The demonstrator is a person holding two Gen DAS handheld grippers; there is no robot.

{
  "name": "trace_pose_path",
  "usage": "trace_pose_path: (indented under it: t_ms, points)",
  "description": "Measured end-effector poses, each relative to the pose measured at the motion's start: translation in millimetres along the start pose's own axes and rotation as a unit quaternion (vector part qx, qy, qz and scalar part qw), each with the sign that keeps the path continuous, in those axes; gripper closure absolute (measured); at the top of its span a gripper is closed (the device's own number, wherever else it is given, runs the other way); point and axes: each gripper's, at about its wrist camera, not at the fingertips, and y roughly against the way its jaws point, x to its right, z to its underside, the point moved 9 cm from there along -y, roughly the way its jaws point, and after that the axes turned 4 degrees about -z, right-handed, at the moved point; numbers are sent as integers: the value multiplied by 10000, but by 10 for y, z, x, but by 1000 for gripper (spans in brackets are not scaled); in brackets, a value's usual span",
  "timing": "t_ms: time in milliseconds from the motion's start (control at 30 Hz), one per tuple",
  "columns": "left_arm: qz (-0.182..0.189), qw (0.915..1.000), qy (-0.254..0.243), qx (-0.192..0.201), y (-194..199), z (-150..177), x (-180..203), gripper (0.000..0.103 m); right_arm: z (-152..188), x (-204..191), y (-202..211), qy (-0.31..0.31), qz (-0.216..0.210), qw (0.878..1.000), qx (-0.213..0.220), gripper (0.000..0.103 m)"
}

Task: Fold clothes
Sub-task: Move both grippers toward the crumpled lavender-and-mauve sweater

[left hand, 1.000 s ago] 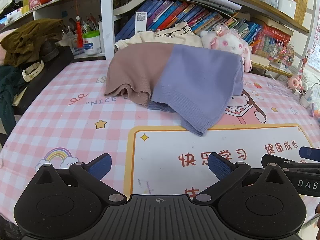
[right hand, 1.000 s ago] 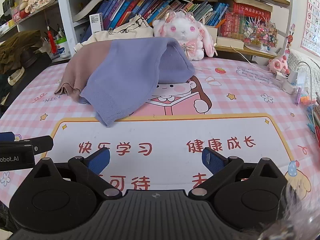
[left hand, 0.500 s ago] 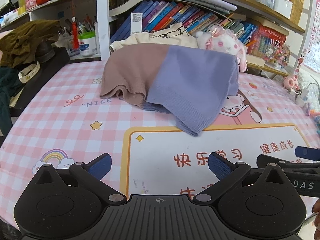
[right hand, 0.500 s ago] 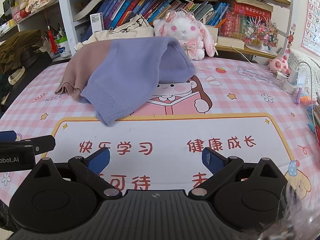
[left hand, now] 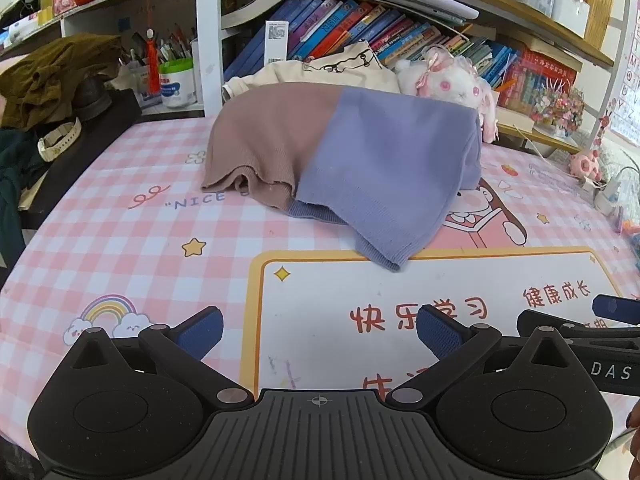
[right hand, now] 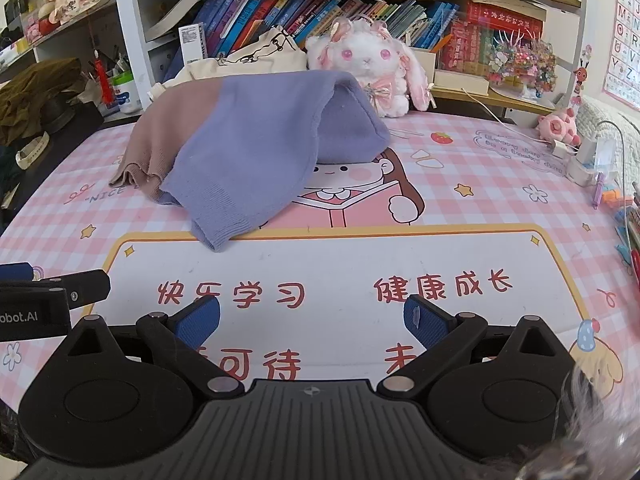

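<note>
A knit garment, half mauve-brown and half lavender (left hand: 352,160) (right hand: 256,148), lies heaped at the back of the pink checked table mat (left hand: 120,240) (right hand: 480,208), draped over something hidden beneath it. One lavender corner hangs forward onto the mat's white panel. My left gripper (left hand: 318,330) hovers open over the near part of the mat, well short of the garment, with nothing between its blue pads. My right gripper (right hand: 312,320) is likewise open and empty, beside the left one. A cream garment (left hand: 332,70) (right hand: 248,60) lies behind the heap.
A white and pink plush rabbit (right hand: 368,68) sits behind the garment's right side. Bookshelves (left hand: 360,28) line the back. Dark green clothes (left hand: 48,76) and a watch (left hand: 60,138) lie at the left edge. Cables and small toys (right hand: 580,148) crowd the right edge.
Both grippers have drifted only slightly; the left view has shifted a little so the garment sits lower and nearer. Both stay open and the garment has not moved.
</note>
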Motion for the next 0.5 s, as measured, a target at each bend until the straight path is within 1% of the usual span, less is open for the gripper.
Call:
trace_pose_path:
  t_ms: [367,500]
  points:
    - [9,10000,55,14,-4,-21,-29,0,-22,-5,-7,-5,-49,10000,18,3]
    - [191,9997,104,-90,-22,1,-12,0,-25,-25,-8,18,-65,10000,15,3]
